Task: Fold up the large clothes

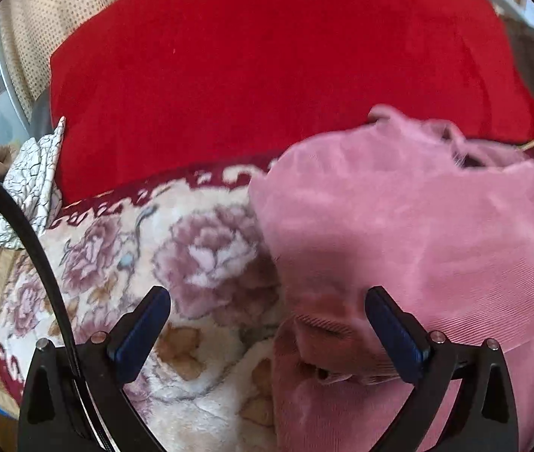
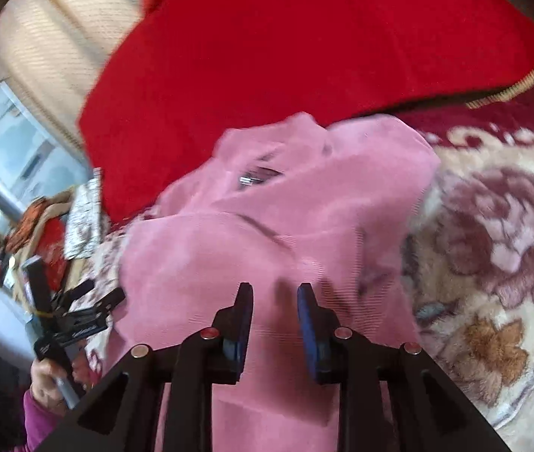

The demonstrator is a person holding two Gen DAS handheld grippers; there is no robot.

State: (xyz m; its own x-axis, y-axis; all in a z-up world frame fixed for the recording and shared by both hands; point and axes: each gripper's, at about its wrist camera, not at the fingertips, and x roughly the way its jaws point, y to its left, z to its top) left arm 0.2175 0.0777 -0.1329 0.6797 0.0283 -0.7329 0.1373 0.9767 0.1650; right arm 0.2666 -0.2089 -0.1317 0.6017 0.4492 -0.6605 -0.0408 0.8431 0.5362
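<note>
The pink garment [image 2: 267,233] lies bunched on the floral blanket [image 1: 199,263] covering the bed, its far end up against the red cushion [image 1: 267,75]. It looks ribbed, with a dark opening and something metallic, perhaps a zip, showing in the right wrist view; the frames are blurred, so I cannot say which part of the garment that is.

My left tool [image 1: 267,333] is spread wide, its right finger over the garment's near edge and its left finger over bare blanket, pinching nothing. My right tool [image 2: 275,324] has its fingers drawn close with a narrow gap; pink cloth fills the view behind them, but I cannot tell whether any of it is pinched.

The risks I judge from here: the left tool could close on the plush blanket along with the garment and drag both. A bunched heap also makes it easy to catch several layers at once, so the fold would come out crooked.

Around it, a crackle-patterned cloth [image 1: 33,184] sits at the blanket's left end beside the cushion. The cushion crowds the far side, leaving little room to spread the garment flat.
</note>
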